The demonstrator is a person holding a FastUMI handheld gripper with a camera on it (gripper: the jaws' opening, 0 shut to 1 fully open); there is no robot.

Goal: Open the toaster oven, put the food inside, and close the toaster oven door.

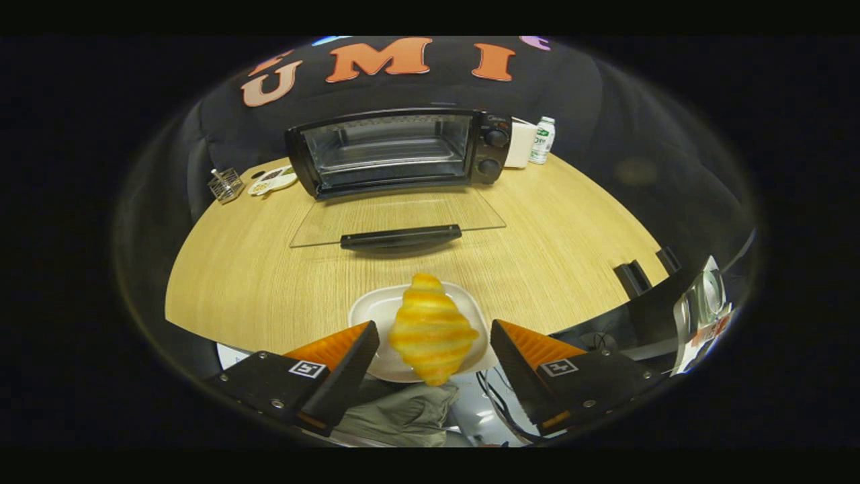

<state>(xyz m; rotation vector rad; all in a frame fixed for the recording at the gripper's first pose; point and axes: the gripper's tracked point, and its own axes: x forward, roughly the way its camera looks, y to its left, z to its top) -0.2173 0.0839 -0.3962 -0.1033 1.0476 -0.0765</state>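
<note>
With the toaster oven (396,151) door (398,216) already down, the gripper (433,346) straddles the croissant (430,329) on its plate (376,312), fingers apart, seemingly for pickup

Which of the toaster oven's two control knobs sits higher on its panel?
The upper knob, near the top of the toaster oven's right-hand panel, directly above the lower knob. The gripper is open, its fingers flanking the croissant.

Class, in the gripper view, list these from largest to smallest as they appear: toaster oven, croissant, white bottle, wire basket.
1. toaster oven, door open
2. croissant, between the open gripper's fingers; it is close to the camera, so it looks large
3. and 4. white bottle and wire basket: look alike, not ranked
</note>
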